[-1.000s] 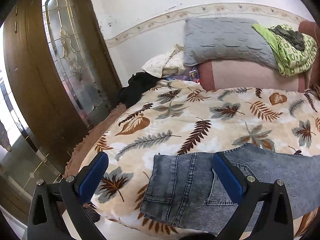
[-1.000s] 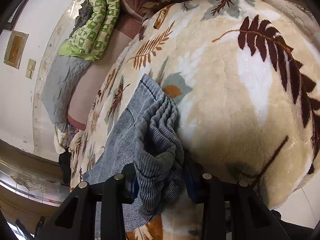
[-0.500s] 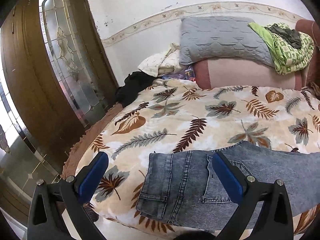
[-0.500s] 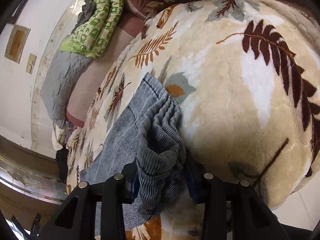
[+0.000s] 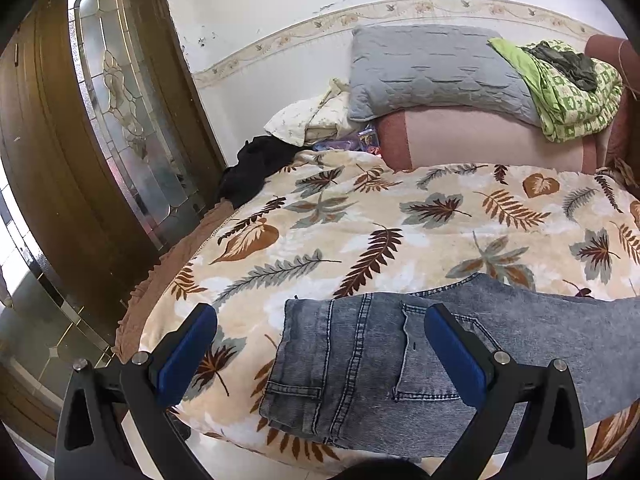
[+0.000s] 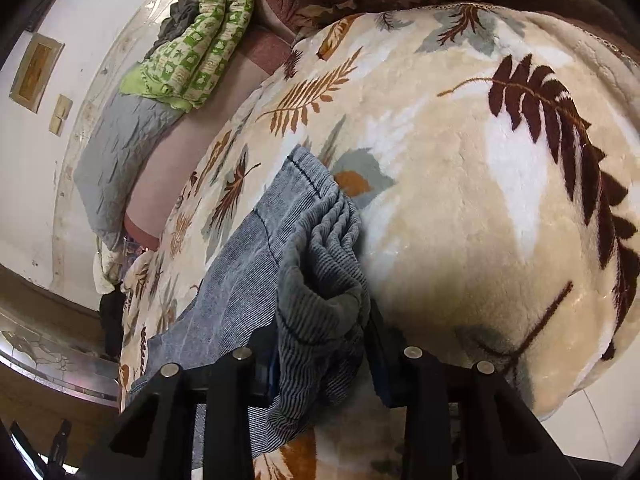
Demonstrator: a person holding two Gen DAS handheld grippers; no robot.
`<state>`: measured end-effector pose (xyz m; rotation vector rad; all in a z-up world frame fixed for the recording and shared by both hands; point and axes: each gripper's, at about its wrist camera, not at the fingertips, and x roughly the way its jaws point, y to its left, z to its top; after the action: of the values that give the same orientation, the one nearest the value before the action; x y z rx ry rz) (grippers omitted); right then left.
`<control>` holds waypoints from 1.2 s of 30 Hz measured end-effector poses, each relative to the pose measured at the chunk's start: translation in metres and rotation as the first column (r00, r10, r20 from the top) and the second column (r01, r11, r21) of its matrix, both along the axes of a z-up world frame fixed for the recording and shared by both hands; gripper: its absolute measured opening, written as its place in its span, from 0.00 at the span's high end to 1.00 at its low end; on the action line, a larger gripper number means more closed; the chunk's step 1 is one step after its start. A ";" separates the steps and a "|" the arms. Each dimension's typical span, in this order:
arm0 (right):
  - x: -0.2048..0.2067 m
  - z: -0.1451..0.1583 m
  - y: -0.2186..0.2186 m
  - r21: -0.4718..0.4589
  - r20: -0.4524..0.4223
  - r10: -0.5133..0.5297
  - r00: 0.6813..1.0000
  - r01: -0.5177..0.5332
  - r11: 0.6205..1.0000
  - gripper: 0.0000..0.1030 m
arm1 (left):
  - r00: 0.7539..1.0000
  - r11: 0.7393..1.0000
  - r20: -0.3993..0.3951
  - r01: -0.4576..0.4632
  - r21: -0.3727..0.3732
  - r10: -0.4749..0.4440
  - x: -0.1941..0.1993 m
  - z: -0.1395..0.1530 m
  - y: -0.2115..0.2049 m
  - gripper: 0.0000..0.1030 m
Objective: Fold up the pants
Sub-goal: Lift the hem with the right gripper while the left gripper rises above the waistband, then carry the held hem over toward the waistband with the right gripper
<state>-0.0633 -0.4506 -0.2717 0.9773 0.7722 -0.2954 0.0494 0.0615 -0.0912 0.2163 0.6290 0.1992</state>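
Since the earlier frame your right gripper point(image 6: 320, 344) has just been closing its jaws, and the bunched hem of the jeans point(image 6: 316, 280) sits gathered between them; your left gripper point(image 5: 320, 344) looks slightly lower over the bed, so the denim fills more of its view.

1. Leaf-print blanket point(image 5: 360, 232): covers the bed, spreading ahead of both sets of jaws and rounding off below them at the near edge.
2. Jeans: blue-grey denim, laid flat across the blanket's near edge. In the left view, the end with a belt loop and pocket stitching point(image 5: 360, 360) lies between and below the spread jaws, untouched by either blue pad. In the right view, the ribbed, crumpled hem is pinched between your jaws, with the rest of the cloth running away to their left.
3. Grey pillow point(image 5: 432, 72): far ahead of your left jaws, against the wall.
4. Green patterned quilt point(image 5: 568, 96): beside the pillow, ahead and right.
5. Black garment point(image 5: 256, 164): ahead and left, at the blanket's far corner.
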 end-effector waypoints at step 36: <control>0.007 0.033 0.016 -0.095 0.051 0.060 0.997 -0.055 0.994 0.71 | 0.732 0.896 -0.529 0.418 -0.149 -0.430 0.065 -0.121 -0.234 0.00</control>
<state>-0.0563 -0.4351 -0.2390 0.8705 0.7296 -0.2517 0.1143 -0.1723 -0.2122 0.4011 1.1396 -0.3352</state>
